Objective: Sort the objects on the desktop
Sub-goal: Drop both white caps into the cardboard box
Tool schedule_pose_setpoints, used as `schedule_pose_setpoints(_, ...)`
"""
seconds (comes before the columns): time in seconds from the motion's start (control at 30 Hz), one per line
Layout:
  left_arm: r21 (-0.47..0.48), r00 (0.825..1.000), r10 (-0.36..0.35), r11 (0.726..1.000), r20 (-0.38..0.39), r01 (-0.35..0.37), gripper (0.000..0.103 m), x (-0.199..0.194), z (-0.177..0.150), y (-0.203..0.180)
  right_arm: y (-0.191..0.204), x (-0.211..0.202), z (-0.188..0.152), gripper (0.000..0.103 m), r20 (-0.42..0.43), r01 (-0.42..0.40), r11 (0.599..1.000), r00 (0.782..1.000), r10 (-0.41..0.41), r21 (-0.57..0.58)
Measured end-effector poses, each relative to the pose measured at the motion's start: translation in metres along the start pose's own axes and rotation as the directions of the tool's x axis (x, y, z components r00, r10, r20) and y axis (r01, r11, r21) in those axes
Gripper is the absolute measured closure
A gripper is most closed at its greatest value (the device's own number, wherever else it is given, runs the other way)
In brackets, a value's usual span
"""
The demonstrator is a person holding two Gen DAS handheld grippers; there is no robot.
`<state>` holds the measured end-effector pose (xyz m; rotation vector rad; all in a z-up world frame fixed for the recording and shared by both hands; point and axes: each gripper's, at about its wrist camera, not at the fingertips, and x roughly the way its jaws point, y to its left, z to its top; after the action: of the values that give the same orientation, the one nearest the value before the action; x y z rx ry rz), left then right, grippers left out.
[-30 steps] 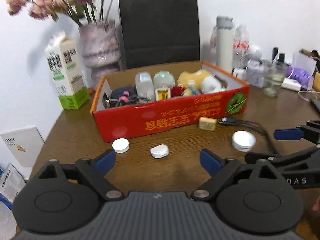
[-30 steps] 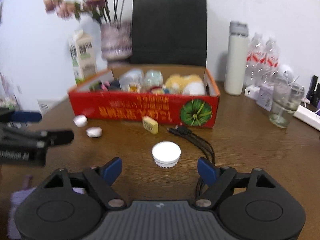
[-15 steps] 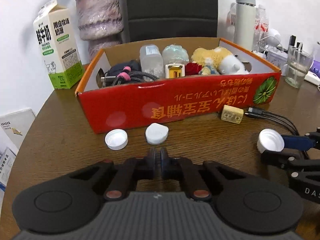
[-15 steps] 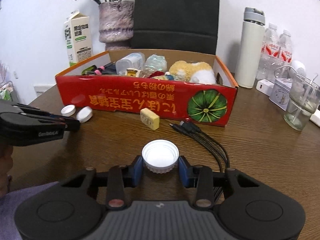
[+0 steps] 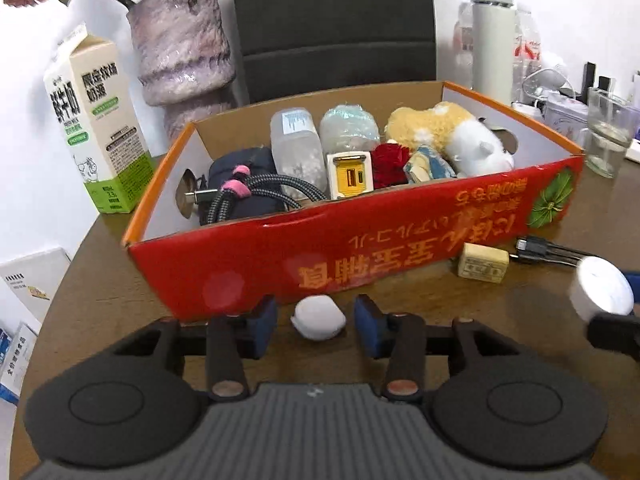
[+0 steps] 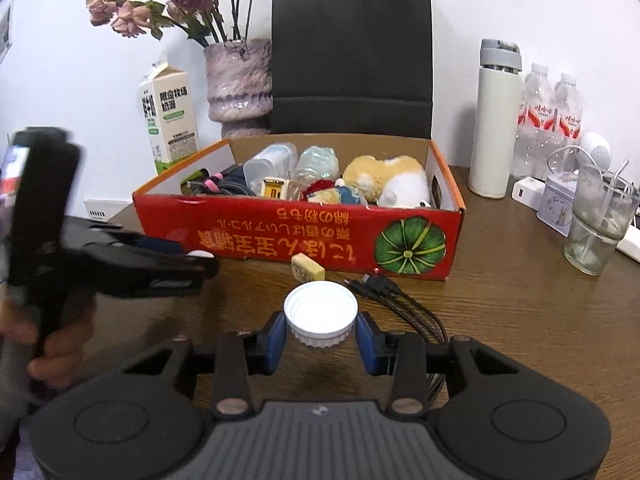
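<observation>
The right tongs (image 6: 320, 336) are closest. Their two blue pads sit tight on one big white cap (image 6: 320, 314), open side up, and hold it a little above the brown worktop (image 6: 520, 320).

The left tongs (image 5: 316, 326) are partly open. One small white lid (image 5: 319, 317) sits between the two blue pads, with a small gap on each side, so nothing is gripped. That lid lies on the worktop, right by the front wall of the red box (image 5: 400, 252). From the right side you can see a person's hand (image 6: 48, 344) on the handle of the left tongs, which point level toward the box.

A bit farther there is one small tan block (image 6: 307, 267) close to the box front. Next to it lies one bunch of black cables (image 6: 392, 292).

The red box stands open in the middle of the worktop. Inside I count one dark pouch with a braided cable (image 5: 244, 188), two clear bottles (image 5: 298, 148), one yellow and white charger (image 5: 350, 176), one red thing (image 5: 390, 162) and one plush toy (image 5: 452, 136).

Behind the box stand one milk carton (image 6: 170, 116), one vase with flowers (image 6: 238, 84), one black paper bag (image 6: 352, 60), one white flask (image 6: 496, 120), two water bottles (image 6: 554, 112) and one empty glass (image 6: 600, 220).
</observation>
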<state>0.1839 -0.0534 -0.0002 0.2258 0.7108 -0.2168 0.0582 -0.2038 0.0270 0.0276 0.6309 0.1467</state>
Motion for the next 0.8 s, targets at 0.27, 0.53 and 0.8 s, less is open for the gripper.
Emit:
schedule_pose_setpoints(0.27, 0.029, 0.991, -0.023, 0.999, 0.135, 0.019, 0.073, -0.057, 0.017, 0.0, -0.01, -0.032, 0.023, 0.066, 0.072, -0.005, 1.0, 0.997, 0.004, 0.011)
schedule_pose_setpoints(0.53, -0.084, 0.997, -0.041, 0.995, 0.071, 0.047, 0.073, -0.045, 0.1, 0.045, -0.04, 0.008, 0.118, 0.066, 0.035, -0.019, 1.0, 0.999, 0.02, -0.014)
schedule_pose_setpoints(0.8, -0.094, 0.991, -0.047, 0.995, -0.124, 0.036, 0.073, 0.025, 0.1, 0.048, -0.071, 0.102, 0.151, 0.066, -0.258, 0.084, 0.996, 0.962, -0.09, -0.034)
